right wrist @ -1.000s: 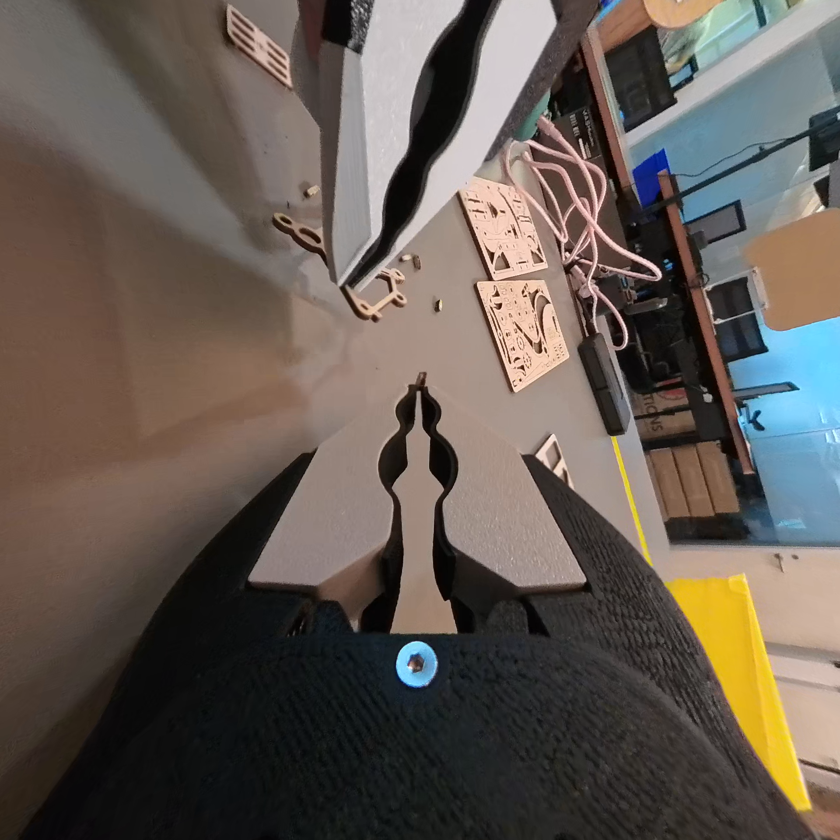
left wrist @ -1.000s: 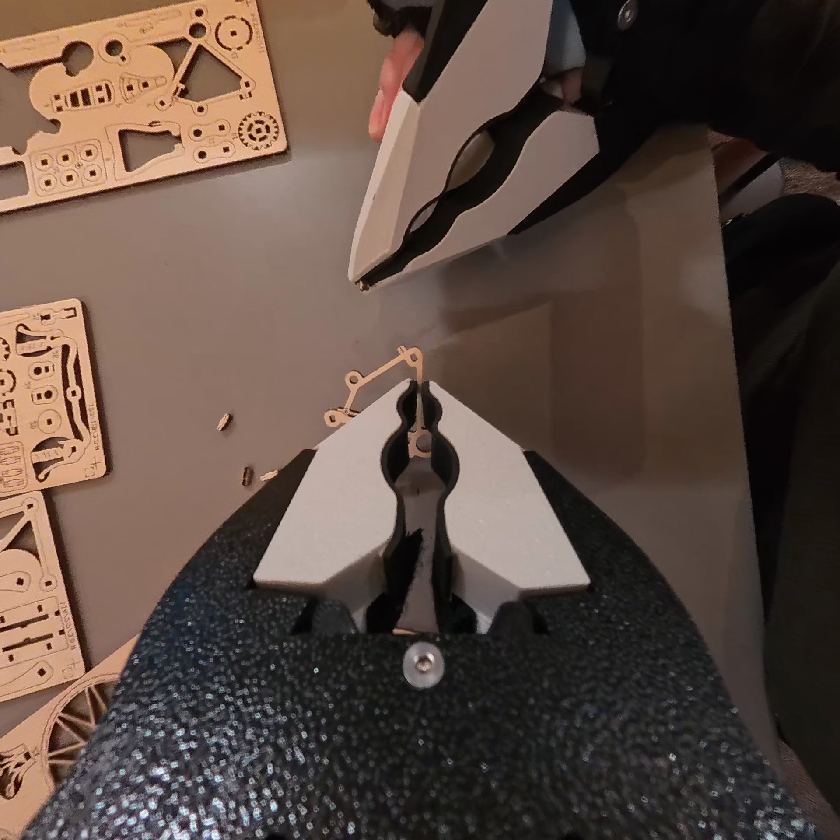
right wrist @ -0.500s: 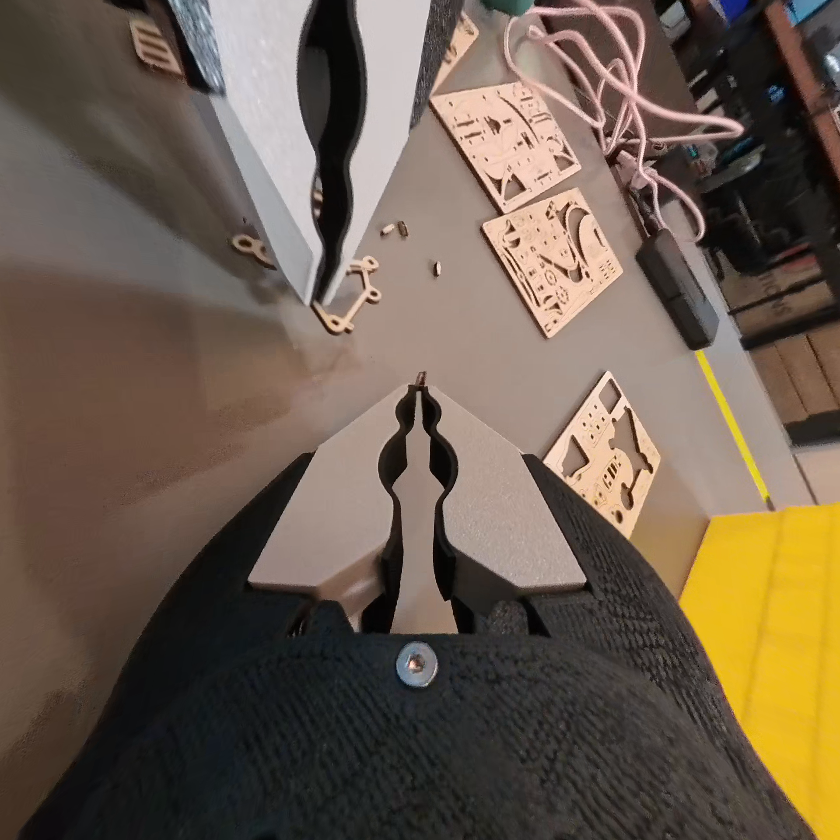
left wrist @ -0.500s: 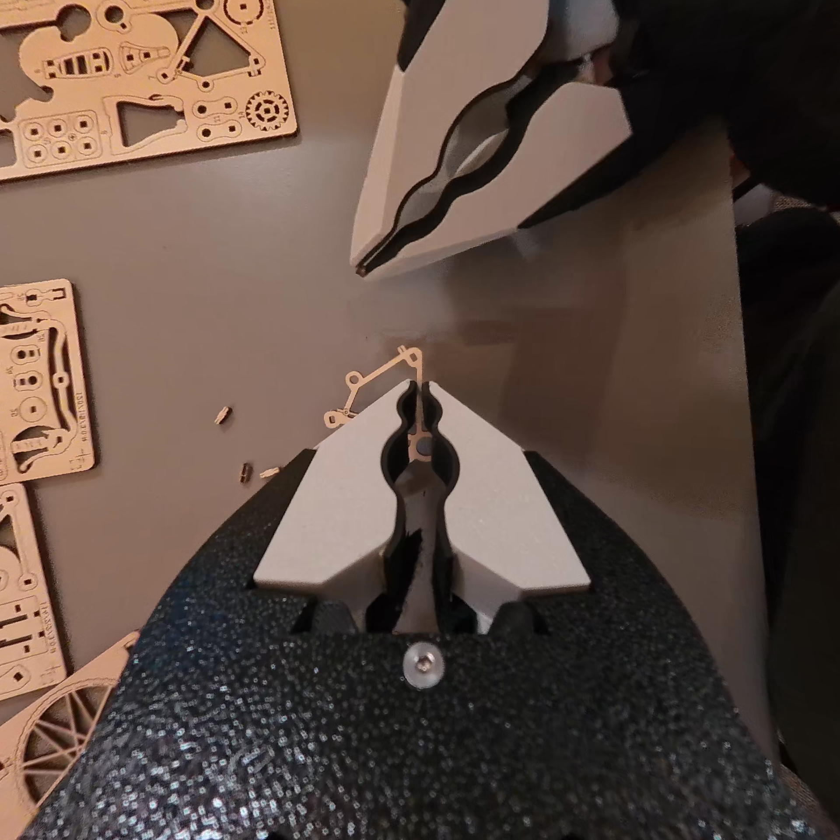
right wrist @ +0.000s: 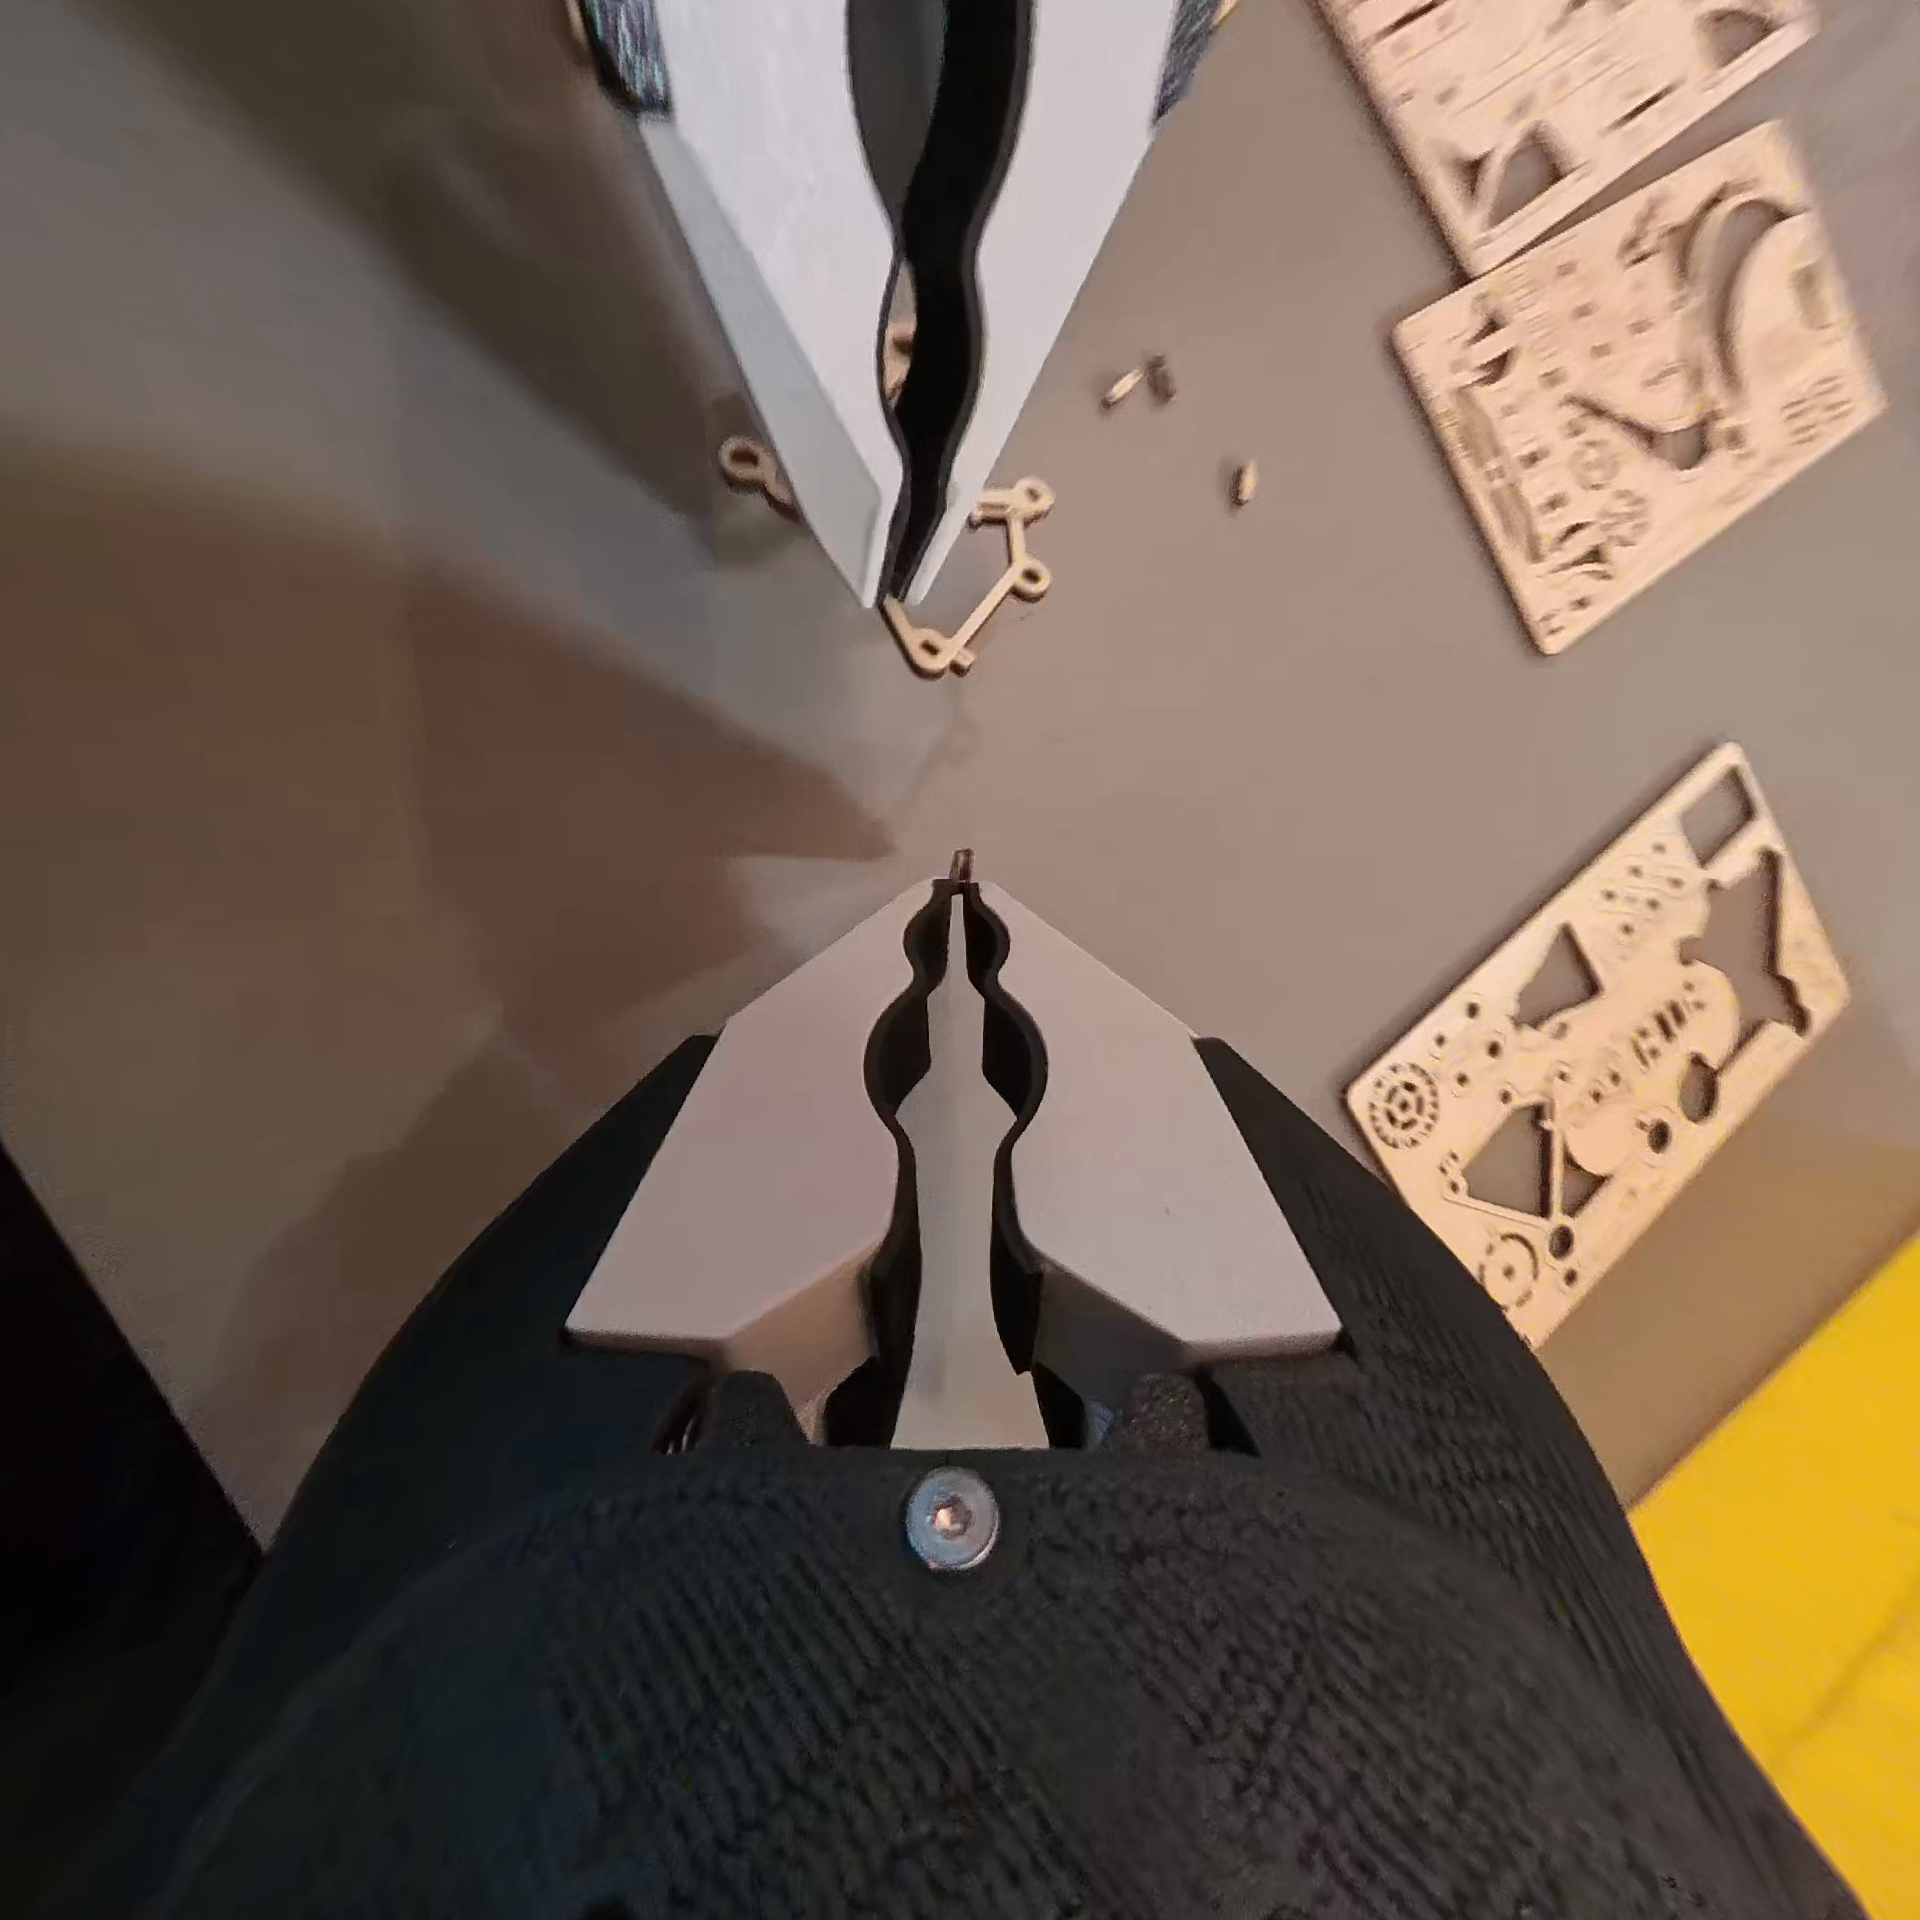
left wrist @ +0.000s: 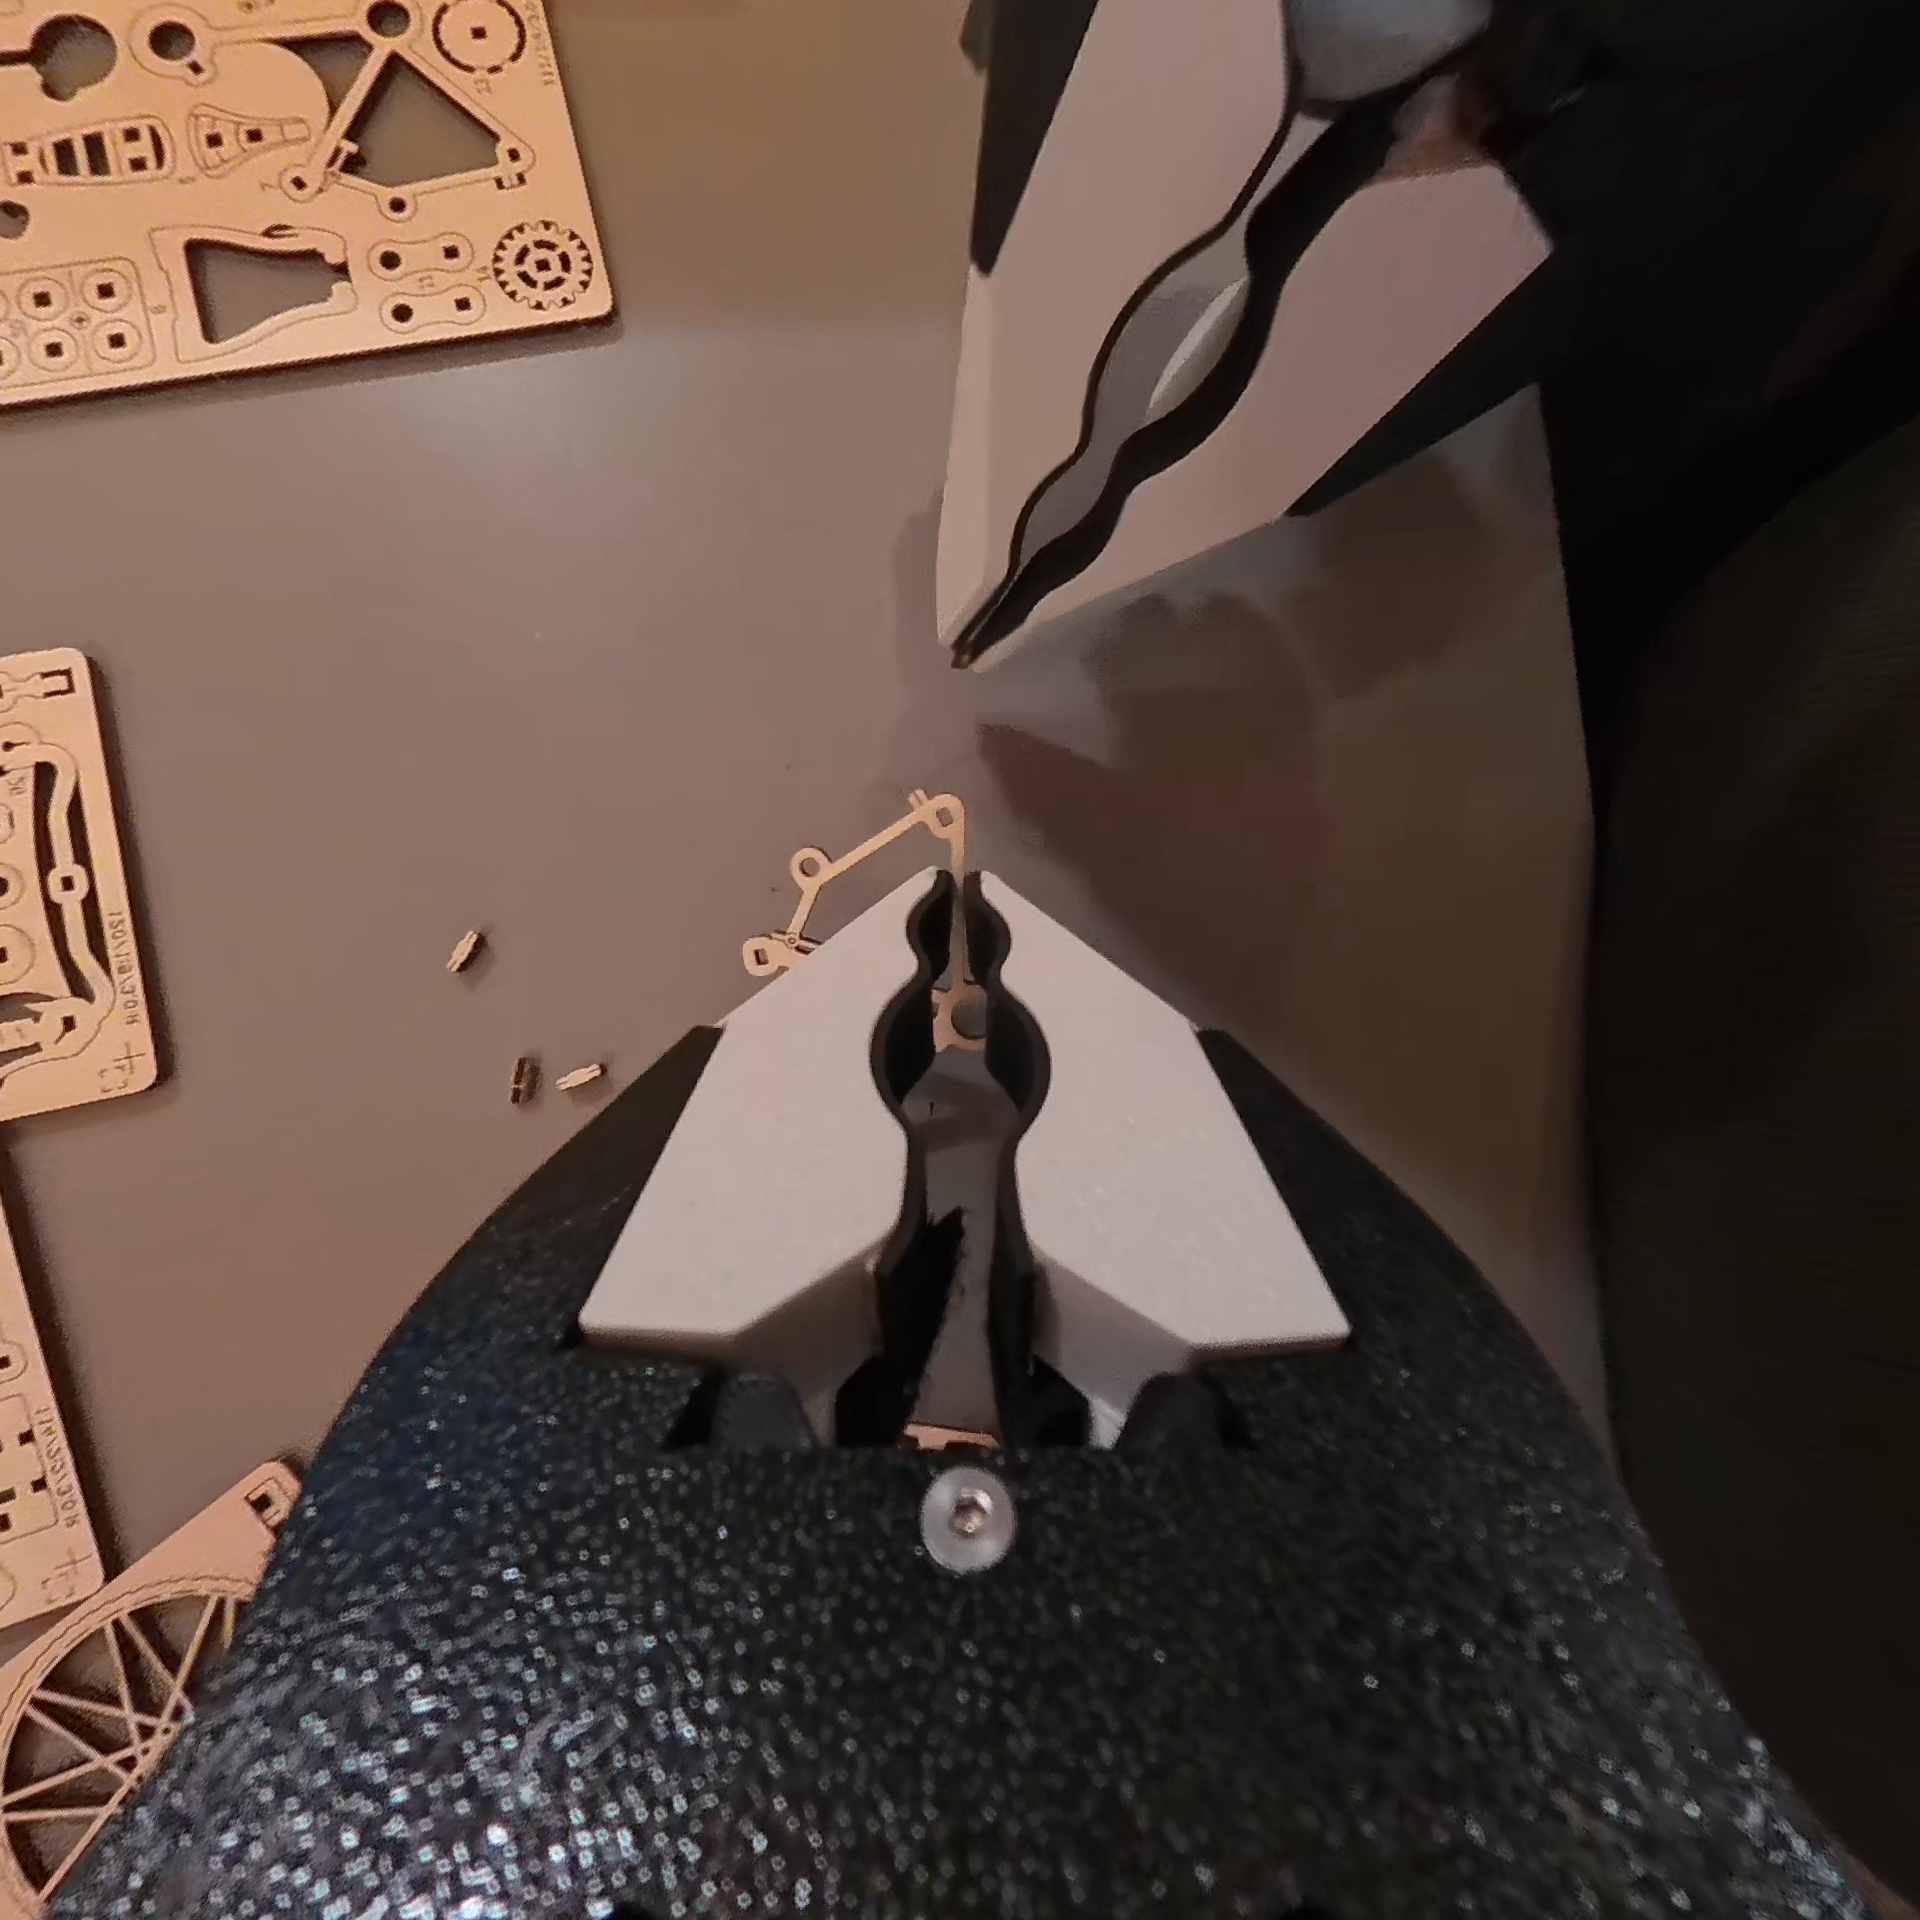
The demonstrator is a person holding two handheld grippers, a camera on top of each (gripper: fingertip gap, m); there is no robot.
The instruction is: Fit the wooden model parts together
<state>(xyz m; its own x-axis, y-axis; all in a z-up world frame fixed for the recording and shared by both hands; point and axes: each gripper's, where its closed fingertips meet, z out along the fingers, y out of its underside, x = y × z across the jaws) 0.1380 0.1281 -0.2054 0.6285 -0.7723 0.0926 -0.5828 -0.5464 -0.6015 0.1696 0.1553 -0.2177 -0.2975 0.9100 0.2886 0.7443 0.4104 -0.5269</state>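
Note:
My left gripper [left wrist: 956, 881] is shut on a thin wooden frame piece [left wrist: 943, 814] that sticks out left of its tips, just above the grey table [left wrist: 520, 623]. My right gripper [right wrist: 958, 885] is shut on a tiny wooden peg [right wrist: 960, 860] that pokes out of its tips. In the left wrist view the right gripper [left wrist: 961, 655] hangs above and beyond the frame piece, apart from it. In the right wrist view the left gripper [right wrist: 899, 597] points at me with the frame piece [right wrist: 935, 652] at its tip.
Loose pegs [left wrist: 465, 948] lie left of the left gripper and also show in the right wrist view [right wrist: 1132, 379]. Laser-cut wooden sheets lie at the top left [left wrist: 291, 177], left [left wrist: 62, 883] and right [right wrist: 1600, 1039]. A yellow area [right wrist: 1714, 1558] borders the table. Some 5 cm of space lies between my two pairs of fingers.
My right gripper has swung round with the peg and now faces the left gripper head-on, closer above the frame piece. The left gripper has stayed still on the frame piece.

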